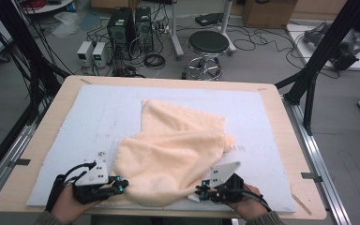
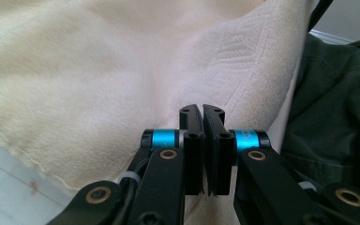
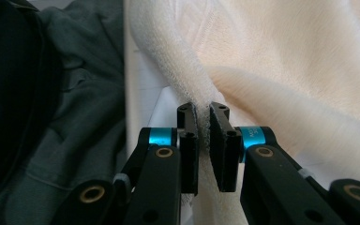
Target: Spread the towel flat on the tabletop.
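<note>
The soft, light towel (image 1: 168, 150) looks floppy and best held by its hemmed near edge, where the left gripper (image 1: 117, 185) and right gripper (image 1: 200, 191) each pinch it.

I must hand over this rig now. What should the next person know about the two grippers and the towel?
Left gripper: shut on the towel, at its near left edge.
Right gripper: shut on the towel's near right edge.
Towel: rumpled and partly doubled over on the white mat, near edge at the table's front.
Done: both near edge points gripped.
Left: probably lift and spread or fold the towel; it is not flat yet.
</note>
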`<state>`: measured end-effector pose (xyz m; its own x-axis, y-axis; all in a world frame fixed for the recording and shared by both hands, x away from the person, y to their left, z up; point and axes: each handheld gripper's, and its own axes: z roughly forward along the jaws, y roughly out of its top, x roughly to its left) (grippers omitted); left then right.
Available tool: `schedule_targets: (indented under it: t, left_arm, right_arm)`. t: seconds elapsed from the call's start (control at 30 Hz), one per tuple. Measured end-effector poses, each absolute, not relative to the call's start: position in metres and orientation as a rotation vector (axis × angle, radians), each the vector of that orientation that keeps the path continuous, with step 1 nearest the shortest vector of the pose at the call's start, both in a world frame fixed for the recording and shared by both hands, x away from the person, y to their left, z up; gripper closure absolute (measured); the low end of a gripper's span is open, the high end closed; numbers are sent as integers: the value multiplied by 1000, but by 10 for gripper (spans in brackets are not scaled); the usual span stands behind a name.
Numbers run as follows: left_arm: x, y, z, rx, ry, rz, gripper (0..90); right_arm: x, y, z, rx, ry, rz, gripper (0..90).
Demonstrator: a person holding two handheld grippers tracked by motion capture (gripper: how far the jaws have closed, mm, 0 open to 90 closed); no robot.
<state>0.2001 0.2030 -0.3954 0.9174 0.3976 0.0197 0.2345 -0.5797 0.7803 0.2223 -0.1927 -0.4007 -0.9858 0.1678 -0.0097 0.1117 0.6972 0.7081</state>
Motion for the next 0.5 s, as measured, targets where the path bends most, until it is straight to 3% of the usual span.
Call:
schedule_targets:
  t: [0.4,0.43,0.5]
  left_arm:
    - [105,193,-386,2170,420,236,858]
    - [100,192,-385,2160,416,239,837]
    - [95,189,-385,2144,436,268,710]
  right_arm:
    - [139,-209,-388,119,2817,1267,807]
    - [133,-210,-385,104,2807,1290,786]
    - [127,-212,-381,75,2788,1326,737]
